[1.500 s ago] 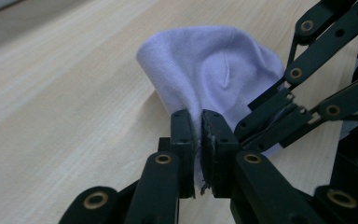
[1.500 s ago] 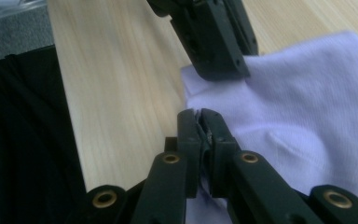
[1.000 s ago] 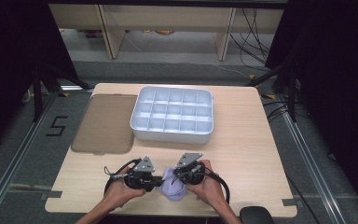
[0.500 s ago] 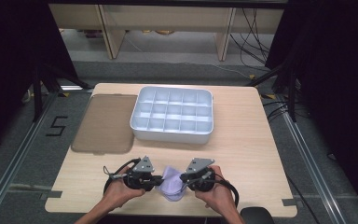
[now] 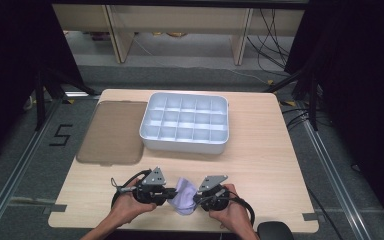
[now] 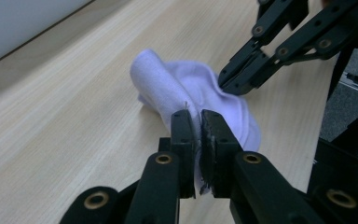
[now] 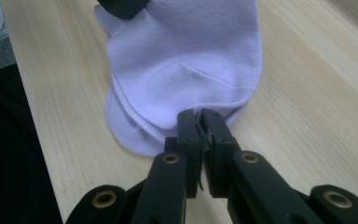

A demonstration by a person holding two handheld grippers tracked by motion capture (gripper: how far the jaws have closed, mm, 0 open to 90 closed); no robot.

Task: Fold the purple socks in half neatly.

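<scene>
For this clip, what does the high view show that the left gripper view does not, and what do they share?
High view alone: the white compartment tray, the brown lid lying beside it, and both of the person's hands. Left gripper view alone: the left gripper jaws pinched shut on an edge of the lilac sock, seen close, with the fabric squeezed between them. Both: the sock on the wooden table and the right gripper gripping its other side.

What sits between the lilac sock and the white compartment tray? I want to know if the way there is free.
Nothing: in the high view only bare wooden table separates the lilac sock from the white compartment tray.
</scene>
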